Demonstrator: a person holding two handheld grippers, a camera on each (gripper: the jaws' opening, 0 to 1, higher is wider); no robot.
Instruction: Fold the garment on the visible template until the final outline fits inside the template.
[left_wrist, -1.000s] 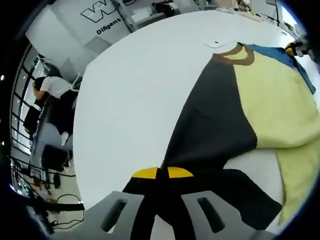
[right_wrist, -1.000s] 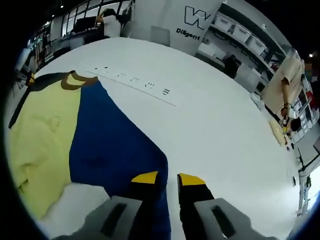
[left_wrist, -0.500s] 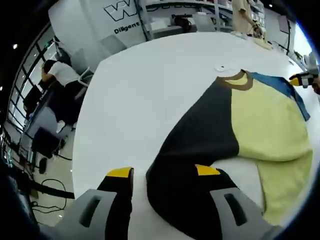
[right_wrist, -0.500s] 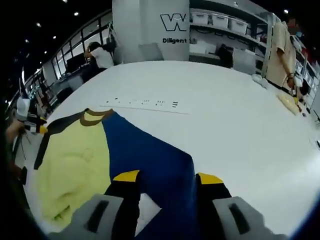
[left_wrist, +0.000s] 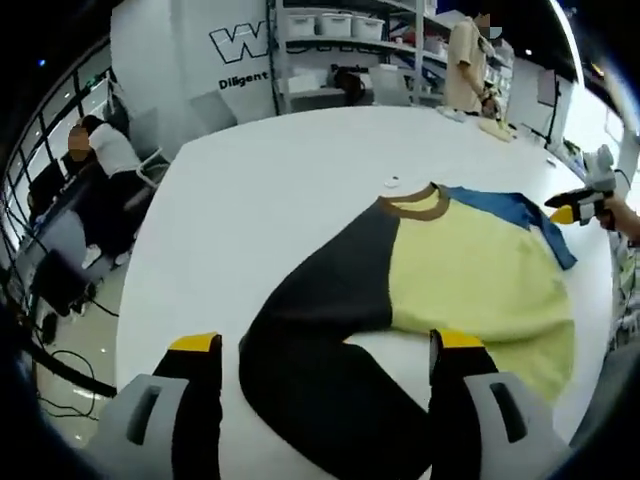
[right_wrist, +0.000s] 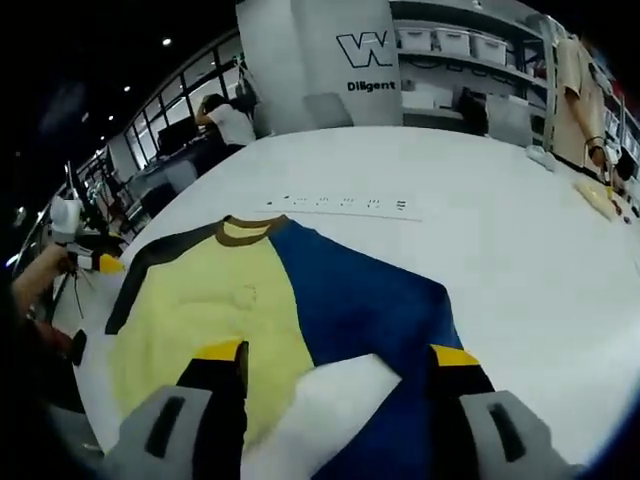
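Observation:
A garment with a yellow body (left_wrist: 470, 280), brown collar (left_wrist: 412, 207), black sleeve (left_wrist: 320, 300) and blue sleeve (left_wrist: 510, 210) lies flat on the white table (left_wrist: 250, 200). My left gripper (left_wrist: 327, 342) is open wide above the black sleeve's lower end, touching nothing. In the right gripper view, the yellow body (right_wrist: 200, 300) and blue sleeve (right_wrist: 360, 290) spread ahead of my open right gripper (right_wrist: 338, 352). The black sleeve (right_wrist: 150, 270) shows at the far left. A printed line of template marks (right_wrist: 340, 205) runs beyond the collar (right_wrist: 245, 230).
My right gripper (left_wrist: 575, 207), held by a hand, shows at the right edge of the left view. My left gripper (right_wrist: 95, 260) shows at the left of the right view. A seated person (left_wrist: 95, 150), a standing person (left_wrist: 465, 60) and shelves (right_wrist: 450, 45) surround the table.
Both grippers have opened wide and let go of the sleeves they held. Both views have pulled back, so more of the garment shows.

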